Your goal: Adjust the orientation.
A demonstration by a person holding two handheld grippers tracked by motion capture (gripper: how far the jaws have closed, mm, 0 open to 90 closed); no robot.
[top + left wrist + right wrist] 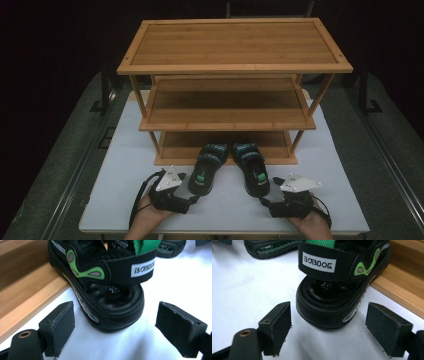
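So the landmark here is the wooden shoe rack (227,90), three shelves, sitting at the far side of the white table (120,165). Two black sandals with green trim sit on the table right in front of the rack's bottom shelf, toes up against or just over its front edge, heels pointing back toward the person. The left sandal (206,167) and the right sandal (251,166) are side by side, close but not touching as far as I can tell. The left gripper (189,196) is parked just behind the left sandal's heel, and in the left gripper view (113,307) you can see its jaws spread wide with the heel sitting in the gap, not touched by either pad. Same deal with the right gripper (266,199): the right gripper view (329,307) shows its jaws wide apart, heel between them but farther out from the rack than the pads, nothing clamped. My guess is each one is lined up to pinch a heel and lift the sandals onto the rack. What worries me: that heel is rounded, squishy rubber, so a shallow pinch could squirt it out or let the sandal swing toe-down once lifted. Also, the toes are so near the bottom shelf's lip that pushing forward while closing could jam them into the wood, or nudge the two sandals into each other.
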